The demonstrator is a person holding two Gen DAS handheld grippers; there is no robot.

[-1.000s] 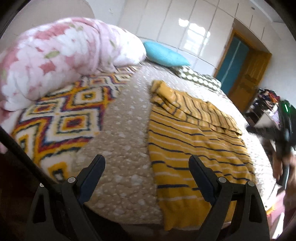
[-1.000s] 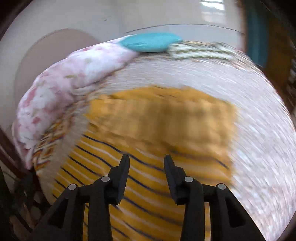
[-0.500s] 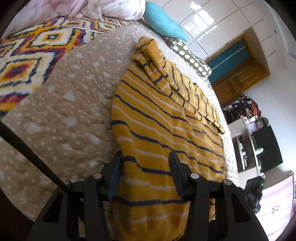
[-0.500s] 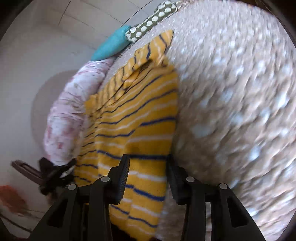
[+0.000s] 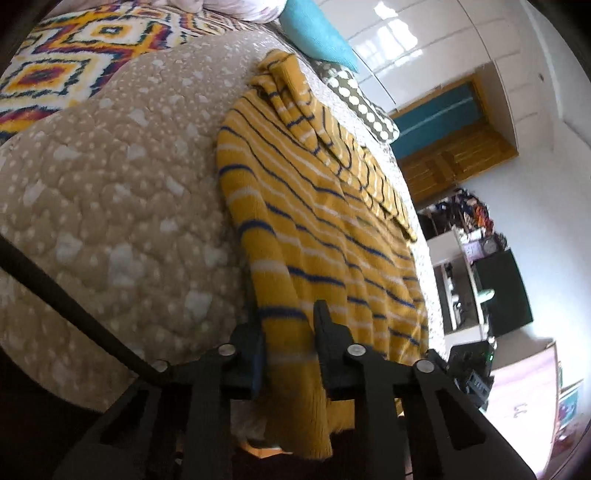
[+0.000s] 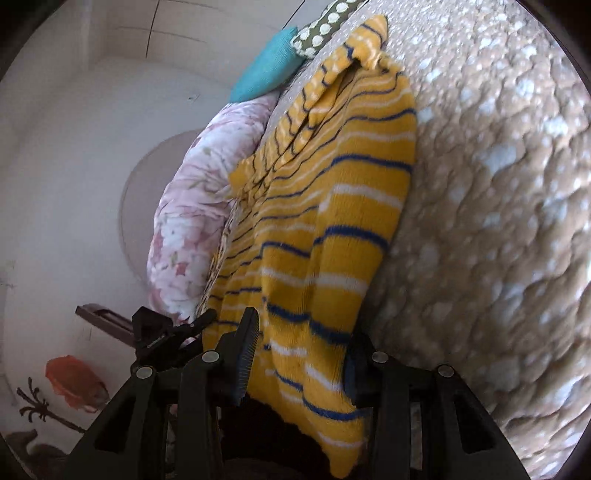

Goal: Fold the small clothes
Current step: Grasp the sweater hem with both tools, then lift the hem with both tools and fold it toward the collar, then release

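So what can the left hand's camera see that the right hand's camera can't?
Only the left wrist view shows the colourful diamond-pattern blanket, the wooden door and the left gripper, its jaws closing with the sweater's hem between them.

Only the right wrist view shows the pink flowery quilt and the right gripper around the hem's other corner.

Both show the yellow striped sweater, the teal pillow and the beige bed cover.

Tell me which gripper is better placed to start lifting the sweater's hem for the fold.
Left, narrowly. The left gripper has its jaws closing on the yellow striped sweater at one hem corner, the knit already bunched between them. The right gripper straddles the opposite corner with wider jaws.
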